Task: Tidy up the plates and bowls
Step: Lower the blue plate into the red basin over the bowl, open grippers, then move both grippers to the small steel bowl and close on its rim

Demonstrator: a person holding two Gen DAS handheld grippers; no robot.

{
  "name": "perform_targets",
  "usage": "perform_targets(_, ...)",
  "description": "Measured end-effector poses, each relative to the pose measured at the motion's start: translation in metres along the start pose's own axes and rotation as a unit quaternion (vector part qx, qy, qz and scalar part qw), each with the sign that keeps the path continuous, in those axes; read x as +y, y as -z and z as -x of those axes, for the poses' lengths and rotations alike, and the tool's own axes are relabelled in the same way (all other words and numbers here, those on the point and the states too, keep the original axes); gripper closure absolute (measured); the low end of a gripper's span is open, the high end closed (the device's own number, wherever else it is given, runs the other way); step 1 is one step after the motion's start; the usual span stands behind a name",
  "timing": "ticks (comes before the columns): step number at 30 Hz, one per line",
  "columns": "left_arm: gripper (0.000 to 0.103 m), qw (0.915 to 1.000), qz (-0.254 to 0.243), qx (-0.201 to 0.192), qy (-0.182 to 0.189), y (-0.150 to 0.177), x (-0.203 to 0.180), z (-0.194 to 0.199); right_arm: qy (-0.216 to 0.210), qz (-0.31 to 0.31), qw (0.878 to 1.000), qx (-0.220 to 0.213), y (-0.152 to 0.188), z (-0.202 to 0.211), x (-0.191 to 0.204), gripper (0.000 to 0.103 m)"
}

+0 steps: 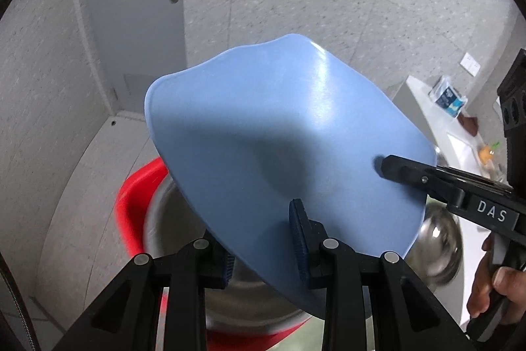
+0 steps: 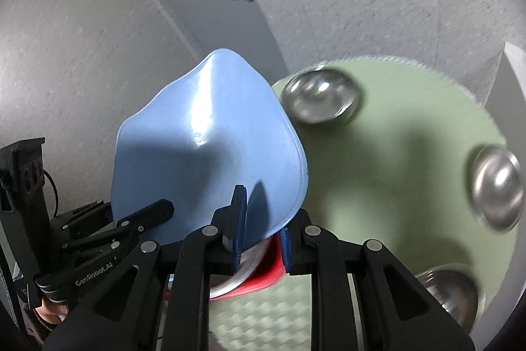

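A light blue plate (image 1: 282,147) was held up in the air, tilted, its smooth face turned to both cameras and filling the middle of each view (image 2: 203,160). The left gripper (image 1: 263,247) pinched its lower rim, one blue-padded finger (image 1: 297,236) pressed on the near face while the other was mostly hidden behind the plate. The right gripper (image 2: 259,231) clamped the opposite edge in the same way, its near finger (image 2: 238,213) on the face and the far one tucked behind the rim; seen from the left wrist, its finger lay on the plate's right edge (image 1: 404,171). Below the plate sat a red basin (image 1: 138,206) holding a large steel bowl (image 1: 171,219), both blurred and largely covered, so their contents could not be made out. To the right lay a pale green round mat (image 2: 411,180) with three small steel bowls on it: one (image 2: 320,99) just beside the plate, one (image 2: 498,188) at the right edge, and a third (image 2: 450,295) partly cut off behind the gripper frame. A grey door (image 1: 131,5) stood beyond.
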State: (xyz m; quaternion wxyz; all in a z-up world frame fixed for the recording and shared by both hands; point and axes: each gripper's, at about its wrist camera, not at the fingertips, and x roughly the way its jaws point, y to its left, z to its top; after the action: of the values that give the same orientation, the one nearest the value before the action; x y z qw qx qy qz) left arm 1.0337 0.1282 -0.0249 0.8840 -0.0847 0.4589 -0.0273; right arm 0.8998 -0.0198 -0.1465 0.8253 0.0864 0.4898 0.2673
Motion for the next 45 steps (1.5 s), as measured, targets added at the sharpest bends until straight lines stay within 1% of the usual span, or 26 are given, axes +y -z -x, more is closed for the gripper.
perform_targets(4, 0.076, 0.9997, 0.001, 0.023, -0.002, 0.018, 0.024, 0.007, -0.004, -0.009, 1.0, 0.021, 0.017, -0.018, 0.01, 0.085)
perform_targets(8, 0.076, 0.9989, 0.002, 0.046, 0.004, 0.019, 0.036, 0.0, 0.001, -0.021, 0.999, 0.042, 0.029, -0.038, 0.011, 0.084)
perform_targets(10, 0.076, 0.9984, 0.001, 0.056, 0.005, 0.027, 0.045, 0.002, 0.003, -0.029, 0.998, 0.053, 0.034, -0.048, 0.01, 0.084)
perform_targets(15, 0.075, 0.9975, -0.009, 0.07, 0.008, 0.029, 0.06, 0.005, 0.006, -0.044, 0.997, 0.07, 0.04, -0.061, 0.008, 0.083)
perform_targets(18, 0.075, 0.9974, -0.009, 0.071, 0.01, 0.025, 0.063, 0.003, 0.0, -0.048, 0.996, 0.071, 0.048, -0.063, 0.01, 0.082)
perform_targets(20, 0.074, 0.9974, -0.013, 0.071, 0.009, 0.014, 0.061, -0.006, 0.002, -0.046, 0.996, 0.071, 0.049, -0.063, 0.013, 0.08)
perform_targets(22, 0.072, 0.9974, -0.018, 0.07, 0.011, 0.007, 0.059, -0.011, 0.002, -0.047, 0.996, 0.072, 0.052, -0.06, 0.015, 0.077)
perform_targets(23, 0.068, 0.9974, -0.018, 0.068, 0.012, 0.007, 0.053, -0.016, 0.002, -0.048, 0.996, 0.071, 0.054, -0.057, 0.018, 0.074)
perform_targets(24, 0.063, 0.9975, -0.018, 0.066, 0.015, 0.007, 0.051, -0.016, 0.001, -0.049, 0.996, 0.071, 0.055, -0.055, 0.019, 0.07)
perform_targets(25, 0.059, 0.9976, -0.017, 0.065, 0.016, 0.006, 0.051, -0.013, 0.0, -0.05, 0.996, 0.07, 0.055, -0.053, 0.021, 0.068)
perform_targets(26, 0.045, 0.9978, -0.02, 0.063, 0.01, 0.006, 0.045, -0.015, 0.0, -0.05, 0.996, 0.071, 0.054, -0.053, 0.023, 0.066)
perform_targets(27, 0.035, 0.9979, -0.023, 0.06, 0.001, 0.006, 0.045, -0.014, 0.002, -0.048, 0.996, 0.071, 0.054, -0.052, 0.025, 0.065)
perform_targets(28, 0.032, 0.9981, -0.025, 0.056, -0.004, 0.006, 0.045, -0.01, 0.003, -0.047, 0.996, 0.071, 0.054, -0.051, 0.027, 0.062)
perform_targets(29, 0.03, 0.9983, -0.027, 0.052, -0.005, 0.007, 0.043, -0.01, 0.003, -0.046, 0.996, 0.072, 0.054, -0.05, 0.028, 0.06)
perform_targets(31, 0.028, 0.9983, -0.028, 0.051, -0.01, 0.009, 0.04, -0.006, 0.003, -0.047, 0.996, 0.072, 0.055, -0.049, 0.03, 0.059)
perform_targets(33, 0.02, 0.9986, -0.03, 0.042, -0.016, 0.01, 0.039, 0.003, 0.003, -0.049, 0.996, 0.071, 0.057, -0.046, 0.029, 0.057)
perform_targets(36, 0.019, 0.9988, -0.033, 0.026, -0.025, 0.008, 0.034, 0.015, 0.005, -0.056, 0.996, 0.068, 0.062, -0.038, 0.026, 0.057)
perform_targets(40, 0.018, 0.9991, -0.036, 0.012, -0.016, 0.003, 0.025, 0.024, 0.013, -0.065, 0.996, 0.052, 0.067, -0.02, 0.016, 0.055)
perform_targets(43, 0.017, 0.9992, -0.039, 0.004, 0.0, -0.004, 0.012, 0.027, 0.017, -0.072, 0.996, 0.042, 0.066, -0.008, 0.003, 0.055)
perform_targets(45, 0.014, 0.999, -0.044, 0.002, 0.008, -0.011, 0.002, 0.026, 0.019, -0.075, 0.996, 0.034, 0.061, 0.0, -0.006, 0.055)
